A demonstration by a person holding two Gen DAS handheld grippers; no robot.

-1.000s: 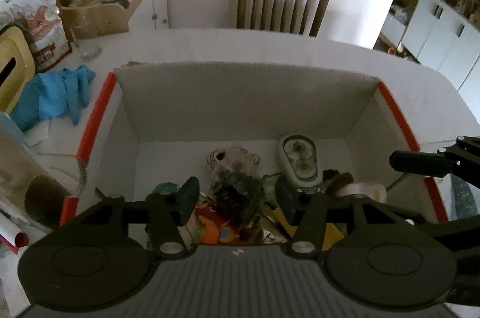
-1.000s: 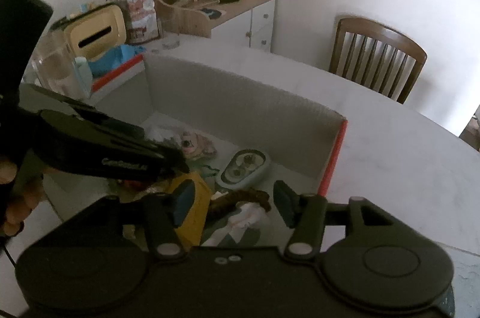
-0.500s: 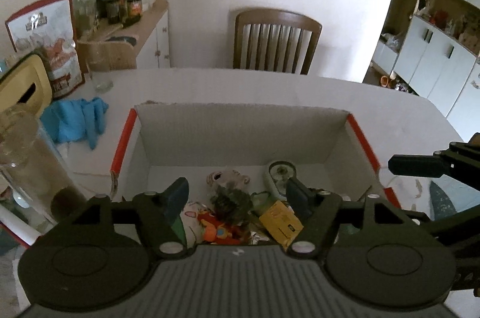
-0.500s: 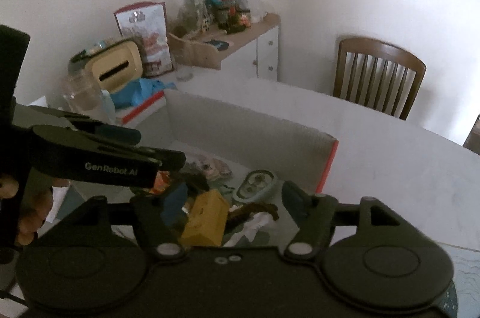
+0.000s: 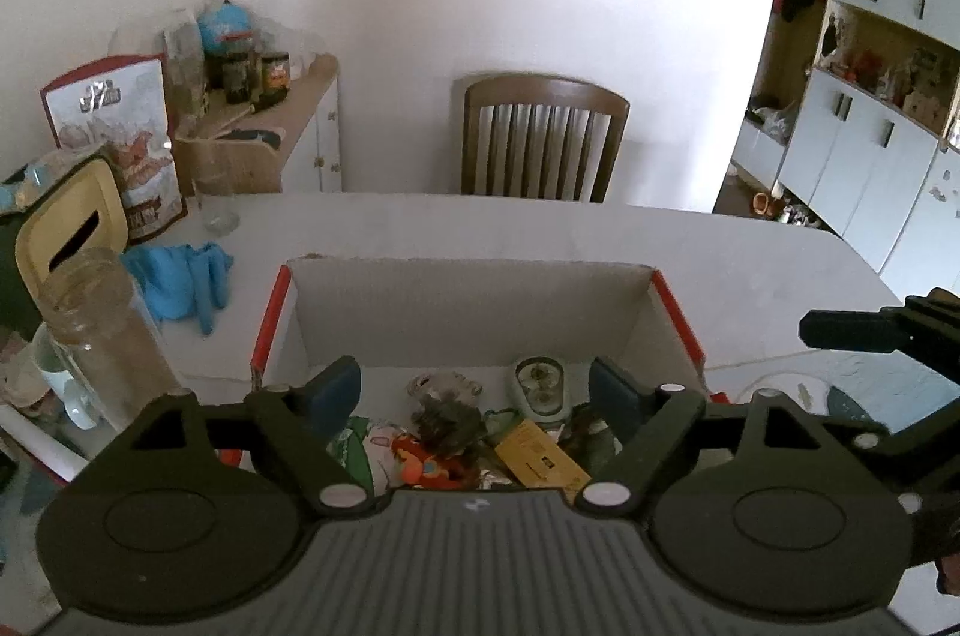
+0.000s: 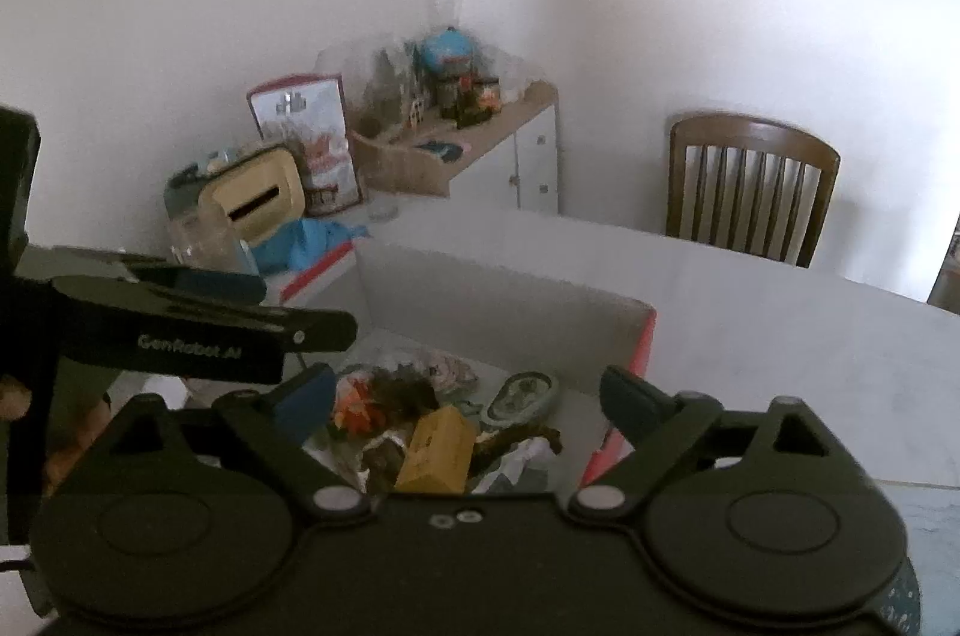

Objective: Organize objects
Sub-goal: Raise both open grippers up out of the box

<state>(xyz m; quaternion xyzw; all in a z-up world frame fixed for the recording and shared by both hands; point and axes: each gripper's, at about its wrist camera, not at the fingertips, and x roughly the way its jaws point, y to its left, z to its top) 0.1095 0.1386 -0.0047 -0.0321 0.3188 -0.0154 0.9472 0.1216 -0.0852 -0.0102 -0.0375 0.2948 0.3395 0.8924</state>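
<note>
Open red-edged box on table — holds jumbled small items.

"GenRobot.AI" on left tongs

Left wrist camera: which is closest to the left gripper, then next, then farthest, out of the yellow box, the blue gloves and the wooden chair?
From the left gripper:
1. Yellow box, just ahead between the fingers, inside the cardboard box.
2. Blue gloves, off to the left on the table.
3. Wooden chair, straight ahead beyond the table's far edge.
</note>
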